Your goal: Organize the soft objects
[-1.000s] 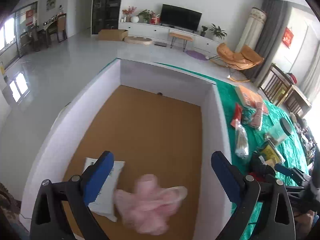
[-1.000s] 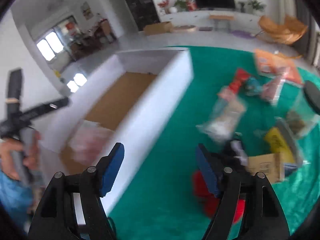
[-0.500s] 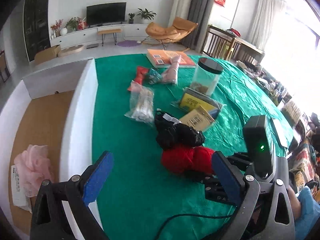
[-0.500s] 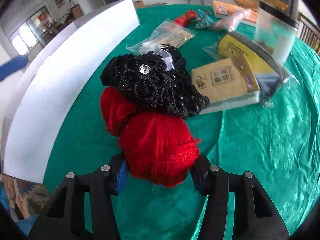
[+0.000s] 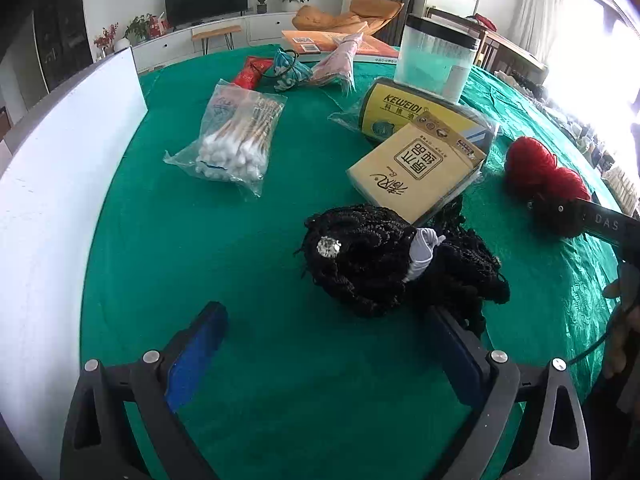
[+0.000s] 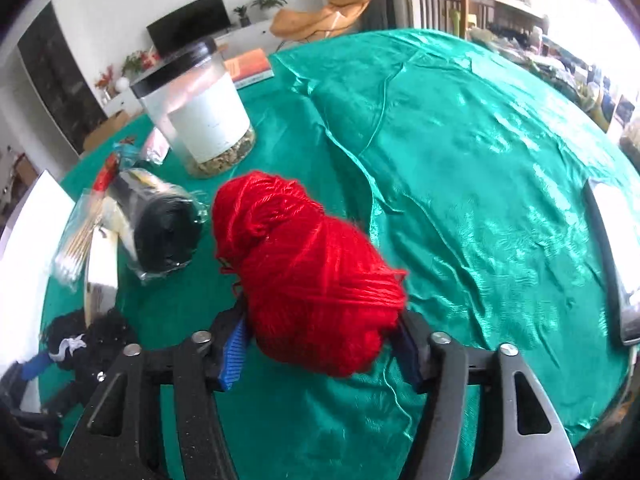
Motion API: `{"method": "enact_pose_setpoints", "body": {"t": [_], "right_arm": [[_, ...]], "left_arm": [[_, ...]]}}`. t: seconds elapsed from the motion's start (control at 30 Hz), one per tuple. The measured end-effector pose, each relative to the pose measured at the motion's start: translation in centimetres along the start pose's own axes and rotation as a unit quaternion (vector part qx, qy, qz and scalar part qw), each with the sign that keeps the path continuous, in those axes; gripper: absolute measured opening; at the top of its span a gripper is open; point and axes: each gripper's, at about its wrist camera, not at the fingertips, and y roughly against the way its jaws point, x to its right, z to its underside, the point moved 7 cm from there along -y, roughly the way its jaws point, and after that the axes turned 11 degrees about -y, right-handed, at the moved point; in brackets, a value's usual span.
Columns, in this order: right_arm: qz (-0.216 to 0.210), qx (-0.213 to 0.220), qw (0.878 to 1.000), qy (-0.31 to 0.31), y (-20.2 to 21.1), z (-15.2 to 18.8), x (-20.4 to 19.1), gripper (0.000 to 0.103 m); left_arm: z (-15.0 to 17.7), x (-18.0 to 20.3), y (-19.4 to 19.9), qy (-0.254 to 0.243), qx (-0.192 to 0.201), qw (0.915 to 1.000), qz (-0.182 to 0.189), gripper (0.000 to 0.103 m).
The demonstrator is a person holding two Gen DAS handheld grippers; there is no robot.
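My right gripper (image 6: 320, 344) is shut on a red yarn ball (image 6: 308, 264) and holds it above the green tablecloth (image 6: 480, 160). The yarn also shows at the right of the left wrist view (image 5: 544, 176). A black lace fabric bundle (image 5: 384, 264) with a rhinestone and a white ribbon lies on the cloth. My left gripper (image 5: 324, 356) is open and empty, just in front of the bundle. The white box wall (image 5: 48, 184) runs along the left edge.
A cotton swab bag (image 5: 236, 136), a tan tissue pack (image 5: 416, 168), a yellow packet (image 5: 420, 114), a clear jar with a black lid (image 5: 436, 60), red and pink pouches (image 5: 332, 66) and an orange book (image 5: 320, 40) lie on the cloth.
My left gripper swung from over the box, where a pink soft item dropped, to the black bundle. My right gripper closed on the red yarn and lifted it away from the bundle.
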Motion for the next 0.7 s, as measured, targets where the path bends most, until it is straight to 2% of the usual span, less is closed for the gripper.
{"method": "enact_pose_setpoints", "body": {"t": [0.07, 0.13, 0.2, 0.27, 0.37, 0.7], "right_arm": [[0.009, 0.002, 1.000, 0.020, 0.3, 0.4, -0.6, 0.076], [0.027, 0.003, 0.999, 0.042, 0.3, 0.8, -1.0, 0.077], [0.043, 0.004, 0.997, 0.061, 0.0, 1.1, -1.5, 0.081], [0.059, 0.008, 0.995, 0.077, 0.6, 1.5, -0.3, 0.082], [0.053, 0.009, 0.996, 0.070, 0.3, 1.8, 1.2, 0.084], [0.054, 0.020, 0.996, 0.070, 0.0, 1.7, 1.1, 0.089]], "left_arm": [[-0.3, 0.5, -0.6, -0.010, 0.010, 0.9998, -0.016, 0.103], [-0.8, 0.8, -1.2, -0.018, 0.015, 0.9992, -0.032, 0.103], [-1.4, 1.1, -1.7, -0.021, 0.014, 0.9992, -0.032, 0.103], [-2.2, 1.0, -2.1, -0.021, 0.012, 0.9992, -0.032, 0.103], [-2.9, 0.8, -2.3, -0.018, 0.013, 0.9991, -0.035, 0.103], [-3.0, 0.8, -2.4, -0.017, 0.013, 0.9992, -0.035, 0.103]]}}
